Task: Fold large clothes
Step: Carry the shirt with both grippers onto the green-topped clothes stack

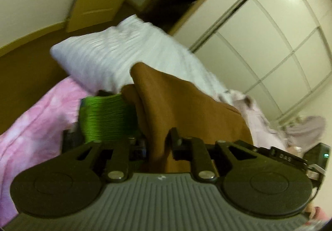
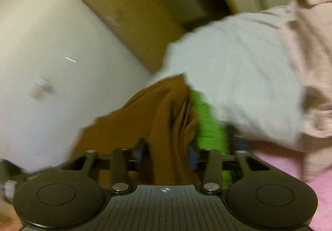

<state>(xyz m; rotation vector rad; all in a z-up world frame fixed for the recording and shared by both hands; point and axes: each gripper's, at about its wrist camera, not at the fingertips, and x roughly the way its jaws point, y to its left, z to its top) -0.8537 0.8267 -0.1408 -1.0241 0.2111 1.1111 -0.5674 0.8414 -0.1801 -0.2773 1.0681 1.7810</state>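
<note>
A brown garment (image 1: 176,106) is bunched up between the fingers of my left gripper (image 1: 145,110), which is shut on it; one green-taped finger (image 1: 105,117) shows to its left, the other is hidden under cloth. In the right wrist view the same brown garment (image 2: 166,123) hangs in folds through my right gripper (image 2: 182,119), shut on it, with a green finger (image 2: 209,125) at its right. Both views are tilted and blurred. The cloth is lifted off the bed.
A white pillow (image 1: 116,54) lies on a pink bedcover (image 1: 37,127), also seen as pillow (image 2: 238,69) and bedcover (image 2: 300,168). A pale pink garment (image 1: 255,114) lies beyond, pale pink garment (image 2: 311,44). White wardrobe doors (image 1: 269,34) and a wooden headboard (image 1: 31,73) stand behind.
</note>
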